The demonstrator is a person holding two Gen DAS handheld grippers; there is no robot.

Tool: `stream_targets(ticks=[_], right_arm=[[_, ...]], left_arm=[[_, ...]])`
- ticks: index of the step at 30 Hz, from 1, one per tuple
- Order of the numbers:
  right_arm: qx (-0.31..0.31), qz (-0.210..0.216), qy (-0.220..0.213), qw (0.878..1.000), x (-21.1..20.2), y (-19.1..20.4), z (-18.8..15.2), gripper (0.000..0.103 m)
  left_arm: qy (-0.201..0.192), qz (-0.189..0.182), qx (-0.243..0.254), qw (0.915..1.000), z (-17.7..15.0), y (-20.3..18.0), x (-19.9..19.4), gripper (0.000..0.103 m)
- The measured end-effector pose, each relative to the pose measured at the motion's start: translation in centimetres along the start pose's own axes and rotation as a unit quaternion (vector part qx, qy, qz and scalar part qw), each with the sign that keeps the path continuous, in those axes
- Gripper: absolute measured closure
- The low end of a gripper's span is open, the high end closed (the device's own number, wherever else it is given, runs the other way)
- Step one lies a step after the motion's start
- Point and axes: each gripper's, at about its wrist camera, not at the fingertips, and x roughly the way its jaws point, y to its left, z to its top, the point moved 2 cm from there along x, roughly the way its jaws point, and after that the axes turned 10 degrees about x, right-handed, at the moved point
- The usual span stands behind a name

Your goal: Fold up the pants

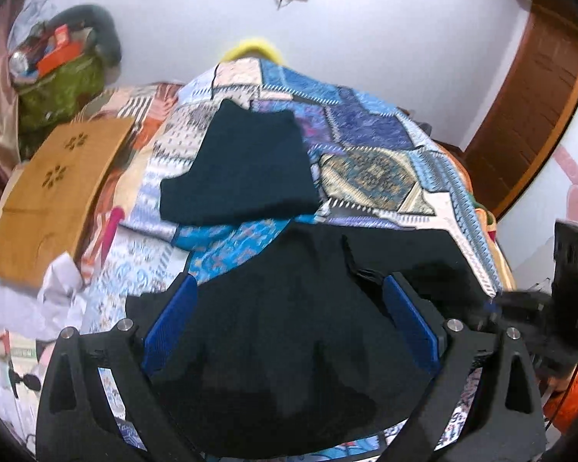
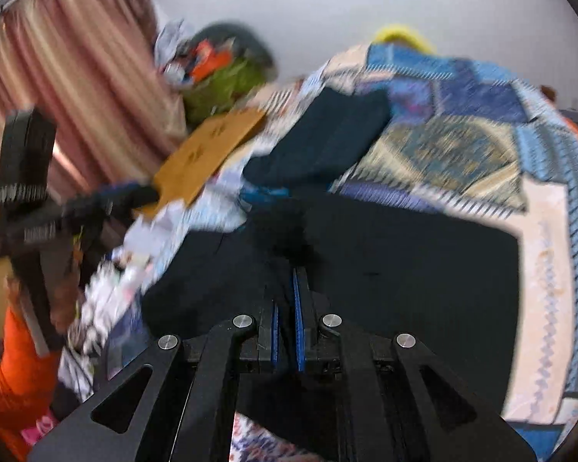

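Black pants point(image 1: 289, 331) lie spread on the patterned quilt at the near end of the bed; they also fill the middle of the right wrist view point(image 2: 404, 269). My left gripper point(image 1: 289, 288) is open, its blue pads point(image 1: 173, 319) wide apart over the black cloth, holding nothing. My right gripper point(image 2: 289, 277) is shut on a bunched fold of the black pants. A folded dark teal garment point(image 1: 246, 169) lies farther up the quilt, also seen in the right wrist view point(image 2: 323, 142).
A blue patchwork quilt point(image 1: 373, 142) covers the bed. A tan wooden board point(image 1: 54, 188) lies at the left, with crumpled white paper point(image 1: 46, 296) below it. A green bag of clutter point(image 1: 57, 84) stands by the curtain. A wooden door point(image 1: 528, 115) is at the right.
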Motion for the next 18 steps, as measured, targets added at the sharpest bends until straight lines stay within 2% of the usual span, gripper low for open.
stream_targets(ticks=[5,6,7,9,14,18], right_arm=[[-0.039,-0.029,0.038,0.998,1.2,0.8,-1.9,0.091],[-0.043,-0.027,0.046,0.998,1.0,1.0,-1.8,0.084],[-0.041,-0.017,0.054,0.998,0.8,1.0,-1.5,0.07],[-0.036,-0.008,0.047,0.998,-0.3,1.1,-1.6,0.057],[-0.034,-0.026,-0.007,0.999,-4.0,-0.5,-0.3,0.057],[-0.015,-0.066,-0.043,0.997,-6.3,-3.6,1.4,0.057]], left_arm=[[0.025,-0.009,-0.013,0.9996,-0.8,0.2,1.6,0.005],[0.027,-0.01,-0.013,0.9995,-0.8,0.0,1.8,0.005],[0.028,-0.01,-0.011,0.9995,-0.7,-0.2,1.9,0.005],[0.027,-0.01,-0.004,0.9996,-0.3,-0.9,2.1,0.005],[0.013,-0.009,0.029,0.9994,1.4,-3.7,2.3,0.005],[0.014,-0.036,0.073,0.9966,2.8,-7.1,2.8,0.005]])
